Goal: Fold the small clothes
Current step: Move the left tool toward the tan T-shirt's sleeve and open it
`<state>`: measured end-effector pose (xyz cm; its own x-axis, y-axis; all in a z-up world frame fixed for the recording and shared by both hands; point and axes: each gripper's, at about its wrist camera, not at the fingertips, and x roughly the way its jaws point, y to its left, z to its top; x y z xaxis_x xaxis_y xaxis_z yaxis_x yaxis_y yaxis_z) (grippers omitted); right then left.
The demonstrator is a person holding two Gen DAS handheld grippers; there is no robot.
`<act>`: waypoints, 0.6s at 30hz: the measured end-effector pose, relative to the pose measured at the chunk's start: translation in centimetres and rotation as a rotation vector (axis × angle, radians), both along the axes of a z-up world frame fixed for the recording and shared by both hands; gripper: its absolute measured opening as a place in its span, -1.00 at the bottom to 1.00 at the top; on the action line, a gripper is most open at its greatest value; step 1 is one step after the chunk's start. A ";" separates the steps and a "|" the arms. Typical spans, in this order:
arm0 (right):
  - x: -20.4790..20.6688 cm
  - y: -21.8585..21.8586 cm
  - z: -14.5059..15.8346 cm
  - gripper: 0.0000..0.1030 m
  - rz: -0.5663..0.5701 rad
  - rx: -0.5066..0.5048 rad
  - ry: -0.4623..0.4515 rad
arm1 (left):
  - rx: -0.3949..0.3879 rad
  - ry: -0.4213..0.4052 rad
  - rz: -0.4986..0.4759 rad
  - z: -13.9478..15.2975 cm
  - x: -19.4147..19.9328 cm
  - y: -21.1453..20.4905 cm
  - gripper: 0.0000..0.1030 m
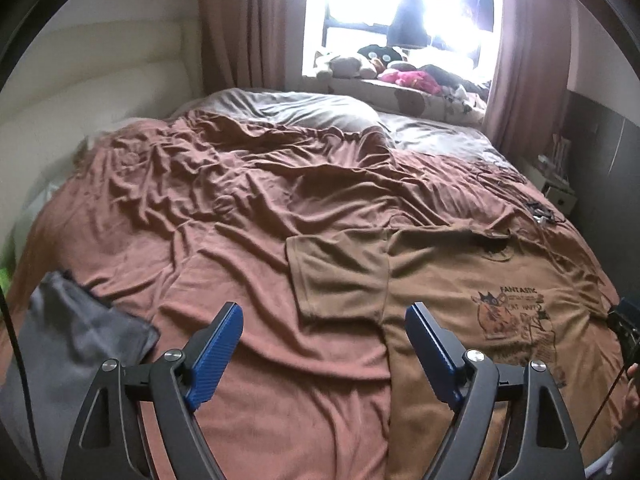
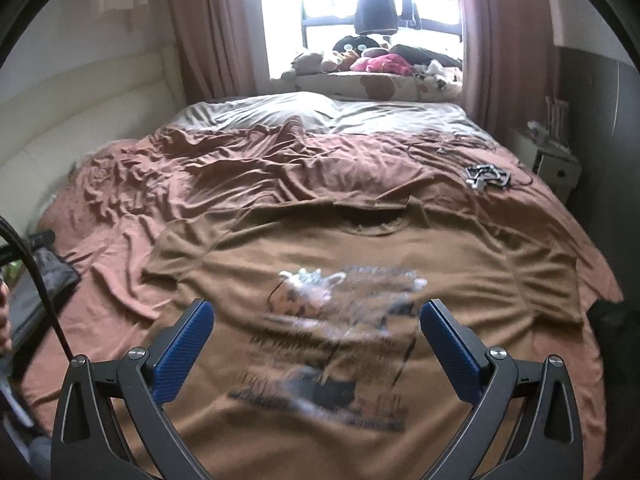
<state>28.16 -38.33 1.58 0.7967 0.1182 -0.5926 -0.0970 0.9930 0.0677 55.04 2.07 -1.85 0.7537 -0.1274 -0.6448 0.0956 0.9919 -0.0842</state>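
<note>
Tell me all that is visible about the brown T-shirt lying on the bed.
The tan-brown short-sleeved cotton-looking T-shirt lies spread flat, front up, on the wrinkled reddish-brown bed cover. Its round collar points toward the window. The chest shows a cartoon cat print with dark text, including the word "FANTASTIC". Both sleeves lie spread outward. The cloth is lightly creased. No tongs touch it.

We carry two matching grippers. The left gripper [image 1: 324, 326] has dark grey, triangular cut-out arms, round silver screws at the pivots, and finger pads [image 1: 216, 354] of ribbed blue. The right gripper [image 2: 316, 322] is built the same, its blue pads [image 2: 182, 354] finely grooved. A black cable [image 2: 42, 280] curves past our hand [image 2: 5, 320].
</note>
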 end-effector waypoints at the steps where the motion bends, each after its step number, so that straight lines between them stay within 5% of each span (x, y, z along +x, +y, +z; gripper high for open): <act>1: 0.7 0.2 -0.2 1.00 0.009 0.009 0.005 | -0.005 0.007 -0.004 -0.1 1.0 0.0 0.64; 13: 11.3 1.5 -3.0 1.00 0.092 0.063 0.073 | -0.098 0.133 -0.031 -4.3 13.7 1.0 0.36; 18: 15.0 2.5 -4.5 0.54 0.116 0.056 0.124 | -0.113 0.197 -0.010 -6.9 18.0 1.9 0.18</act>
